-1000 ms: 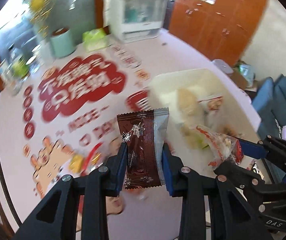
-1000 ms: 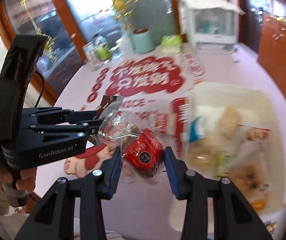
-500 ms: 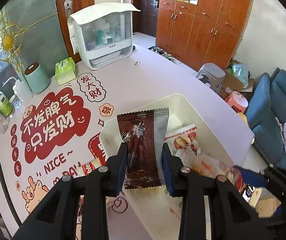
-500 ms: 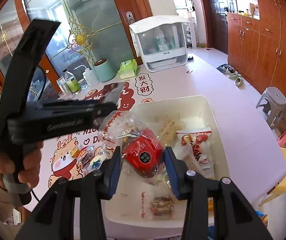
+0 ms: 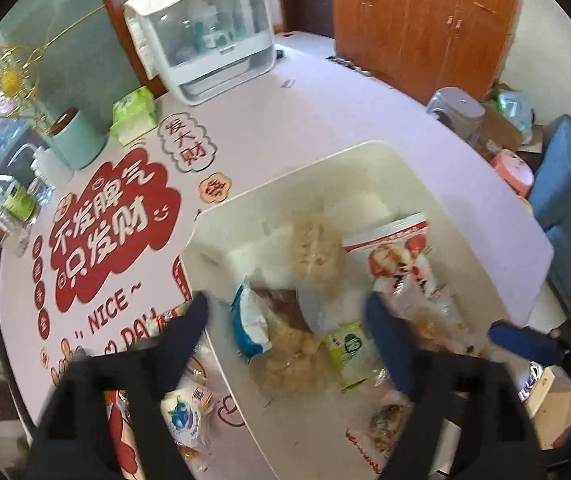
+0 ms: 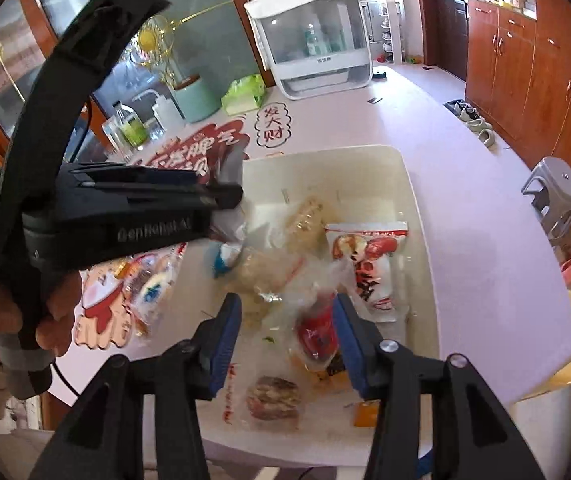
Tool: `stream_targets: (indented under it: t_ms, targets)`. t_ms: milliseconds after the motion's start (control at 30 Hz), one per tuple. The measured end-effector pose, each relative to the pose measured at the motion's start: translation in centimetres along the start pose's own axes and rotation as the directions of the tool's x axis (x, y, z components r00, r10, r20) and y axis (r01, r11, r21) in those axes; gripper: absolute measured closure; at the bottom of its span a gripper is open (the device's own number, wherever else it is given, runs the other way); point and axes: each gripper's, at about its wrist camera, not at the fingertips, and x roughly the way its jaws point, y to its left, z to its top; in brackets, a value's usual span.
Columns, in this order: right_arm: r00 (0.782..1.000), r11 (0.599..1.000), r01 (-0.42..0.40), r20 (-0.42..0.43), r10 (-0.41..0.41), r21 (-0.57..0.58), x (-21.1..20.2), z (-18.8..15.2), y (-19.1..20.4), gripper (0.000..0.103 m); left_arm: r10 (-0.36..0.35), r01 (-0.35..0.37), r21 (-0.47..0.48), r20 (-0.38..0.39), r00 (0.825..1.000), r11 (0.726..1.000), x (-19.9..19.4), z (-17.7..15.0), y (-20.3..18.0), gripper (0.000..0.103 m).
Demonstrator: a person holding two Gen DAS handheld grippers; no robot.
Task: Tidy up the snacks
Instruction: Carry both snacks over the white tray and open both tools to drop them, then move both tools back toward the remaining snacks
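Note:
A white bin (image 5: pixel 365 148) (image 6: pixel 325 152) stands on the table with several snack packets inside. My left gripper (image 5: pixel 285 320) hovers over its near-left corner, blurred, its jaws opening wide. The brown packet (image 5: pixel 285 306) lies loose below them among the other snacks. My right gripper (image 6: pixel 285 334) is over the bin's near end, its jaws opening. A clear bag with a red label (image 6: pixel 317 328) sits between them, against the right pad and apart from the left one. One of the right gripper's blue fingers (image 5: pixel 525 344) shows in the left wrist view.
Loose snacks (image 5: pixel 181 412) (image 6: pixel 149 288) lie on the table left of the bin. A white cabinet (image 5: pixel 205 36), green tissue pack (image 5: pixel 133 116), mint canister (image 5: pixel 73 140) and bottles (image 5: pixel 13 200) stand at the back. A hand (image 6: pixel 45 300) grips the left gripper's handle.
Both grippers moved from the table's printed area to over the bin. The left jaws let go of the brown packet, which dropped in. The right jaws widened around the red-labelled bag.

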Motion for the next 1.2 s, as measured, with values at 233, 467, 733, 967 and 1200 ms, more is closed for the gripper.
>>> stream_targets:
  t_ms: [233,467,733,967,1200]
  targets:
    - [0.999,0.999,-0.021,-0.029,0.022,0.036,0.5,-0.3,-0.8,0.044,0.019,-0.020,-0.016,-0.061,0.998,1.000,1.0,-1.4,0.0,0.020]
    - [0.998,0.997,-0.033,-0.051,0.037,0.065,0.9,-0.6,-1.0,0.044,0.033,-0.036,-0.039,-0.077,0.996,0.999,0.3,-2.6,0.8,0.020]
    - [0.997,0.994,-0.041,-0.058,0.047,0.101,0.9,-0.9,-0.4,0.044,0.050,-0.053,-0.039,-0.074,0.996,0.998,-1.2,-4.2,1.5,0.020]
    - [0.997,0.993,-0.050,-0.056,0.057,0.111,0.8,-1.2,1.1,0.044,0.057,-0.061,-0.054,-0.071,0.996,0.997,-2.8,-5.8,2.9,0.020]
    - [0.996,0.991,-0.064,-0.056,0.071,0.118,0.8,-1.4,3.4,0.044,0.077,-0.084,-0.084,-0.084,0.993,0.993,-4.2,-8.4,5.7,0.020]
